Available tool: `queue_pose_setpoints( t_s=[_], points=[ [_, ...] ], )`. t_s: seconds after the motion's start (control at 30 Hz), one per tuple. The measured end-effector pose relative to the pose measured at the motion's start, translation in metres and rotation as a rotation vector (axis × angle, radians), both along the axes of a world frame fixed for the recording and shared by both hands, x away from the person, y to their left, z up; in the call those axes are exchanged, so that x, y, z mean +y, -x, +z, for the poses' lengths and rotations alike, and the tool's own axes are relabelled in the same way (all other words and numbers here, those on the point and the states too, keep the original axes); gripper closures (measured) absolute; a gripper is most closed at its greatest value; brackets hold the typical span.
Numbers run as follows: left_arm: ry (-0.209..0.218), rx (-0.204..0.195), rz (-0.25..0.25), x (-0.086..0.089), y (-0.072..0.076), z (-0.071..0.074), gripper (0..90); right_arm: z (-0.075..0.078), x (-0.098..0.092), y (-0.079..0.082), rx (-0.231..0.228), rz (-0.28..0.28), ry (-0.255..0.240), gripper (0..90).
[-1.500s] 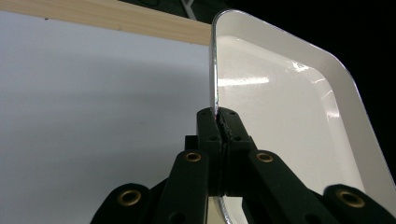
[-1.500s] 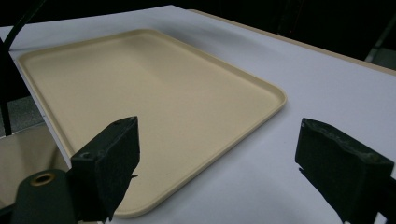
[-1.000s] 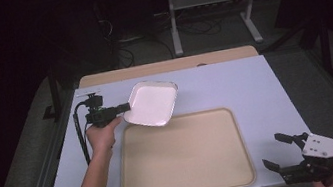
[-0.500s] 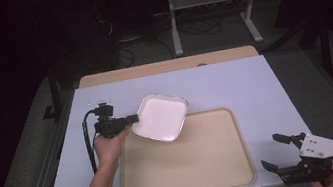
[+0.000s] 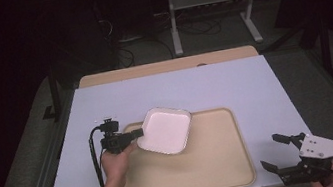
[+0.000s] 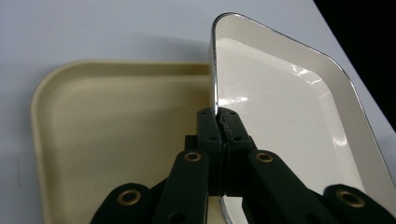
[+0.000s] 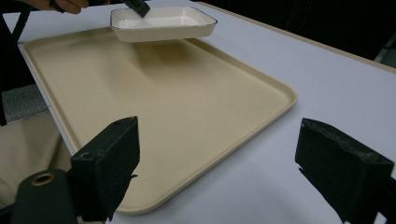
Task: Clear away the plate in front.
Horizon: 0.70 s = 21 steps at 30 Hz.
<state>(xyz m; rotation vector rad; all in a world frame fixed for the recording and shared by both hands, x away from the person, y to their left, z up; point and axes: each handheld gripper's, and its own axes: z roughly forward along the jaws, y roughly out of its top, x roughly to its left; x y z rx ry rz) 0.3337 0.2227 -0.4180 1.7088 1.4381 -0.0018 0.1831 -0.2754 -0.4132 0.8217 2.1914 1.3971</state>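
Above the far left corner of the beige tray [image 5: 226, 165], our left gripper [image 5: 135, 135] pinches the white dish [image 5: 166, 130] by its rim, ready for lowering, while our right gripper [image 5: 277, 153] waits with fingers apart.

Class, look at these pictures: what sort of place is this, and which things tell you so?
Probably a lab or test workspace: a plain white table, a metal equipment stand with loose cables on the dark floor behind.

The left gripper [image 5: 136, 134] has carried the white dish [image 5: 165, 130] down over the tray [image 5: 216, 166].
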Motion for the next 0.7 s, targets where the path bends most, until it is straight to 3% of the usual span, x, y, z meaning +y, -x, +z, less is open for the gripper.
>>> queue_pose_setpoints(
  t_s=[0.17,0.43,0.63,0.7],
  points=[
    [-0.018,0.020,0.012,-0.002,0.012,-0.009,88.5,0.000,0.001,0.000,-0.001,0.000,0.006,12.9],
    [-0.087,0.057,0.027,-0.014,0.026,-0.019,88.5,0.000,0.001,0.000,-0.004,0.001,0.007,12.9],
    [-0.051,0.068,0.061,-0.017,0.030,-0.023,87.3,0.000,0.001,0.000,-0.006,0.002,0.006,12.9],
    [-0.058,0.069,0.066,-0.018,0.033,-0.023,86.4,0.001,0.001,0.001,-0.008,0.002,0.004,12.9]
  ],
)
